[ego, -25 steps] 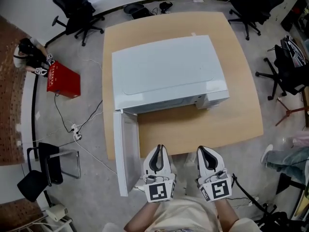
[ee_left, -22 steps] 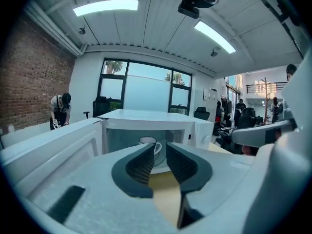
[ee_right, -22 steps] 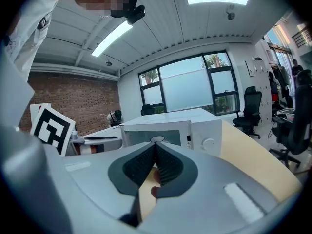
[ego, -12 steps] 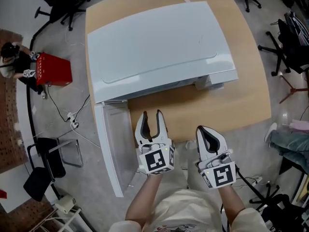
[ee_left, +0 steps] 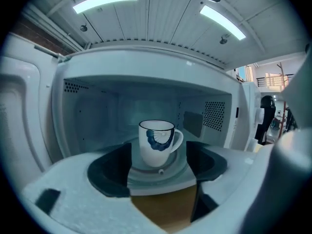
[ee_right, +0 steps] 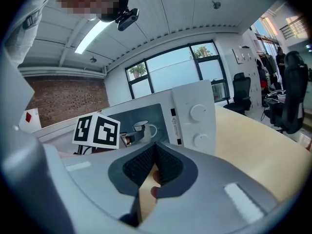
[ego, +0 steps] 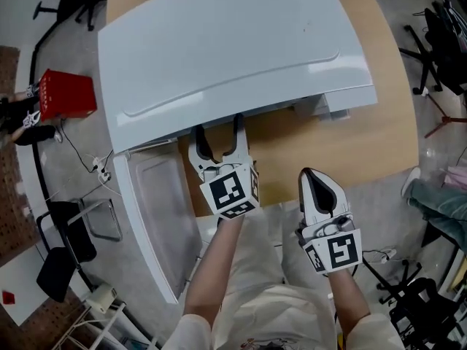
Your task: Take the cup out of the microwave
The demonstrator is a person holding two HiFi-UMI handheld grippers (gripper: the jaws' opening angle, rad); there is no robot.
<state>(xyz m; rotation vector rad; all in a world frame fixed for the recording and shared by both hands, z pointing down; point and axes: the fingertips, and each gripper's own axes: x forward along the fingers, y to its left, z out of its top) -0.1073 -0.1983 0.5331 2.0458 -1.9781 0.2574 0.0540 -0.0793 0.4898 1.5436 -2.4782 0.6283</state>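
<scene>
A white microwave [ego: 233, 49] stands on the wooden table [ego: 365, 144], its door [ego: 157, 217] swung open to the left. Inside, on the glass turntable [ee_left: 161, 172], a white cup [ee_left: 157, 143] with a blue pattern stands upright, handle to the right; the right gripper view also catches the cup [ee_right: 141, 129]. My left gripper [ego: 217, 131] is at the mouth of the oven, its jaws opening, nothing between them, the cup farther in and apart from them. My right gripper [ego: 319, 184] is shut and empty, at the table's near edge, right of the left one.
The microwave's control panel with two knobs [ee_right: 195, 121] is at the right of the cavity. On the floor to the left are a red box [ego: 66, 93], a black chair [ego: 66, 257] and cables. Office chairs stand at the far right.
My left gripper has moved forward from the table's near edge to the microwave's opening, and its jaws have gone from shut to open. The right gripper stays shut, a little lower.
</scene>
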